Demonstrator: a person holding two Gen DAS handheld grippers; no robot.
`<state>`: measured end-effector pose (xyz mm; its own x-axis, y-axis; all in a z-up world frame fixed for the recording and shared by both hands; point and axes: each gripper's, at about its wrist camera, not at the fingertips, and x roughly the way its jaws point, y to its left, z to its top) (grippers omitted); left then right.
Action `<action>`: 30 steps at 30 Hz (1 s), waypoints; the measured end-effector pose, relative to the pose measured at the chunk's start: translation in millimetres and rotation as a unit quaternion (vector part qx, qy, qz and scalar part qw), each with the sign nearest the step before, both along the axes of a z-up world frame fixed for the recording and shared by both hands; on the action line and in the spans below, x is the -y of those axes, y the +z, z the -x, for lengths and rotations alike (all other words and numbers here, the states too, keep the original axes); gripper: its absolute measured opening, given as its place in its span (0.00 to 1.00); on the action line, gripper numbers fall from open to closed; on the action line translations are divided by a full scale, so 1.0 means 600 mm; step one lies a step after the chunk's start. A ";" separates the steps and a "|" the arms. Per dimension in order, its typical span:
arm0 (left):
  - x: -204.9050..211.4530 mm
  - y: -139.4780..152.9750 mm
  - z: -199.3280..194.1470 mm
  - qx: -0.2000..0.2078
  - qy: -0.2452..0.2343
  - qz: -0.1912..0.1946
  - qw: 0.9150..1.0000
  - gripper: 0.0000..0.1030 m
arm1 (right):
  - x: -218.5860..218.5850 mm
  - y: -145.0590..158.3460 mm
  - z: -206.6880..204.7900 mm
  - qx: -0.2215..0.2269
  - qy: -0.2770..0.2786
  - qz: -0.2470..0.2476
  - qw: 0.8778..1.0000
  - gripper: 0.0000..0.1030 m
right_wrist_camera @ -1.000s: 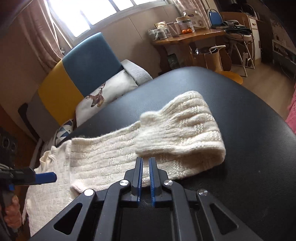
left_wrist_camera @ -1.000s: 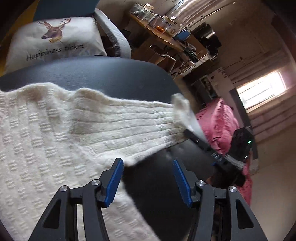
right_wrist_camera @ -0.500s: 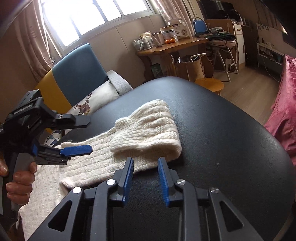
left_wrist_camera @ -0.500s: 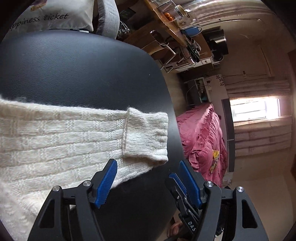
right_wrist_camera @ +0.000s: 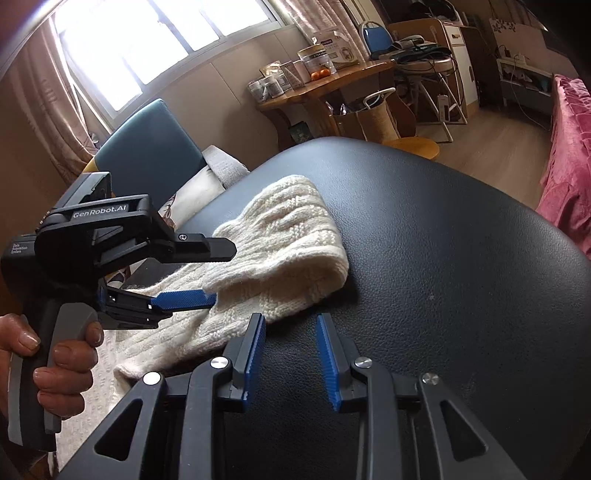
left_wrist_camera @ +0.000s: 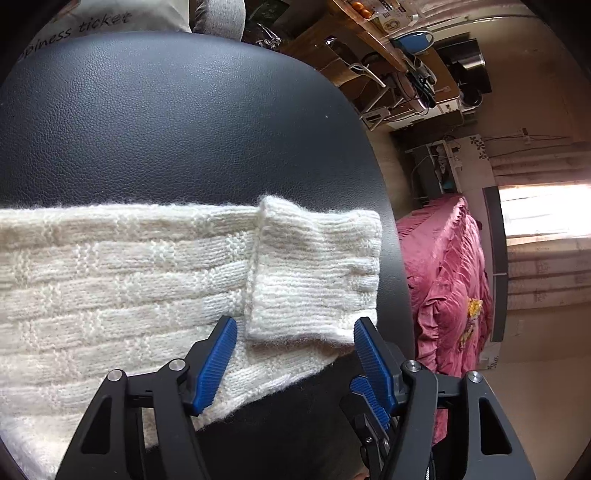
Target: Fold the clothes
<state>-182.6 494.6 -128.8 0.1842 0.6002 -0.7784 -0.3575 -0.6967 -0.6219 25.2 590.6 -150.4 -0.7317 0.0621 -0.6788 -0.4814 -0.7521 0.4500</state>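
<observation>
One cream knitted sweater (left_wrist_camera: 129, 280) lies on the black surface (left_wrist_camera: 166, 122), its one sleeve (right_wrist_camera: 295, 240) folded back on itself. Two hand-held grippers — the left hand-held gripper (left_wrist_camera: 291, 354) closing astride the cuff (left_wrist_camera: 314, 273), pads not yet pressing; the right hand-held gripper (right_wrist_camera: 291, 354) apart, empty, just beside the fold.

Sweater (left_wrist_camera: 155, 280): cream-white knit, basket-weave blocks on sleeve, plain ribbing on cuff (left_wrist_camera: 314, 273). Table top (left_wrist_camera: 177, 122): black, fine leather grain. Left gripper (left_wrist_camera: 295, 354): black body, ridged blue pads; right gripper (right_wrist_camera: 291, 350) same colours. Cushion (left_wrist_camera: 110, 18): white, dark lettering. Armchair (right_wrist_camera: 147, 140): teal back, yellow edge. Bedspread (left_wrist_camera: 443, 280): crimson pink. Side table (right_wrist_camera: 332, 88): honey wood, oranges (right_wrist_camera: 320, 75) on top. Curtains (right_wrist_camera: 40, 122): beige, faint pattern.
</observation>
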 end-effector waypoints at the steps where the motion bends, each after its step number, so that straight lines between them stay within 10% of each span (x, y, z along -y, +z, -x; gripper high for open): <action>1: -0.005 0.002 -0.003 -0.010 -0.002 0.009 1.000 0.58 | 0.001 -0.003 -0.001 0.002 0.000 0.002 1.000 0.28; 13: -0.031 0.027 -0.037 -0.162 -0.028 0.073 0.984 0.08 | 0.014 -0.002 -0.004 0.016 0.008 -0.008 1.000 0.28; 23: 0.033 0.113 -0.044 -0.261 -0.004 0.007 0.965 0.07 | -0.022 0.001 -0.038 -0.023 -0.036 0.084 0.996 0.28; 30: 0.174 0.231 0.019 -0.279 0.085 -0.068 0.954 0.07 | -0.033 0.006 -0.049 -0.113 -0.025 0.250 0.961 0.40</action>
